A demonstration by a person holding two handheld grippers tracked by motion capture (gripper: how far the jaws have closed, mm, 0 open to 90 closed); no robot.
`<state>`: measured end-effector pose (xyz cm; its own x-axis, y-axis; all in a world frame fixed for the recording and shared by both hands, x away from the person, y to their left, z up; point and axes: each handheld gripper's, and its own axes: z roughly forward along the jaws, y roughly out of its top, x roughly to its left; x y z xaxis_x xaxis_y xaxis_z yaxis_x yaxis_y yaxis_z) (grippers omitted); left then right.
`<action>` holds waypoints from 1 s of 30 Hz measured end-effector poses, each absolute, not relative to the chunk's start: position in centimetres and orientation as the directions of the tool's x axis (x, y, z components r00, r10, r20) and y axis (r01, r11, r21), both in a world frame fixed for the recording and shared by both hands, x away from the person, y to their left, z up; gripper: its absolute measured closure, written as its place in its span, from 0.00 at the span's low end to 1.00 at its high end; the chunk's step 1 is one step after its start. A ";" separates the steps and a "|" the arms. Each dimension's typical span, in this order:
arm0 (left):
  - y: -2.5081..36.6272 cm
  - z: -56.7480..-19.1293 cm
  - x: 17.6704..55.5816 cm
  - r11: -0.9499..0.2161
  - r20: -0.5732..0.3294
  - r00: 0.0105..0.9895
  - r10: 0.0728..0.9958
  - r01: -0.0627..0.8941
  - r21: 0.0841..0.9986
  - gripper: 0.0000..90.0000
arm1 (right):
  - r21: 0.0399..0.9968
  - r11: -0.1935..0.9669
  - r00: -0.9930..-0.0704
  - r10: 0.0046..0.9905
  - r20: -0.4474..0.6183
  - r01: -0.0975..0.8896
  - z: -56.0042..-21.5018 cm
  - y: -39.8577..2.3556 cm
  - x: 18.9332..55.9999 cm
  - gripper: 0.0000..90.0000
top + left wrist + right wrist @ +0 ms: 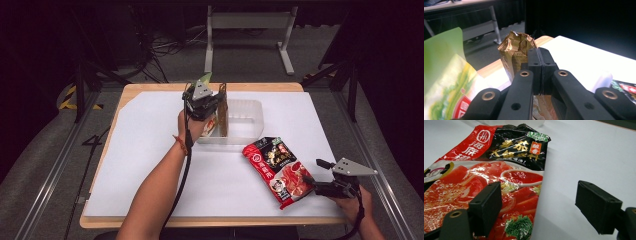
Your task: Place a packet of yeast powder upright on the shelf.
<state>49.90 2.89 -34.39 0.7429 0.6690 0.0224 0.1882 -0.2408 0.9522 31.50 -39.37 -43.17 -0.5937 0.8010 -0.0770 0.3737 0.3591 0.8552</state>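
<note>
Left gripper (210, 102), jaws together, beside gold packet (516, 53) in clear tub (250, 120); right gripper (544, 207), jaws apart, at red soup-base packet (499, 182) on bench (150, 150).

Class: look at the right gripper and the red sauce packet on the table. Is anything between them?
Nothing visible. The right gripper is open, one of its fingers already over the red sauce packet, the other over bare table.

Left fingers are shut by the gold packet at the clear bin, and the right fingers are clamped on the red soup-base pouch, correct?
Not quite: the right gripper is open in the right gripper view, its fingers apart over the red pouch edge, not clamped. The rest holds.
</note>
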 end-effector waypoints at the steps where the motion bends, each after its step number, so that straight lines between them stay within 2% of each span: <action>1: 2.9 -34.4 49.8 -0.240 0.021 0.748 0.663 0.186 0.953 1.00 | 0.855 0.361 -0.593 0.801 -0.079 0.374 -43.2 -39.3 31.5 0.24; 30: 4.0 -35.7 47.5 -0.267 0.014 0.815 0.580 0.174 0.948 0.99 | 0.850 0.363 -0.588 0.805 -0.079 0.382 -43.2 -39.2 31.9 0.24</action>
<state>47.54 4.04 -35.68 0.8148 0.5796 0.0142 0.1738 -0.2675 0.9478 31.89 -39.17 -43.16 -0.5882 0.8048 -0.0794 0.3817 0.3629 0.8501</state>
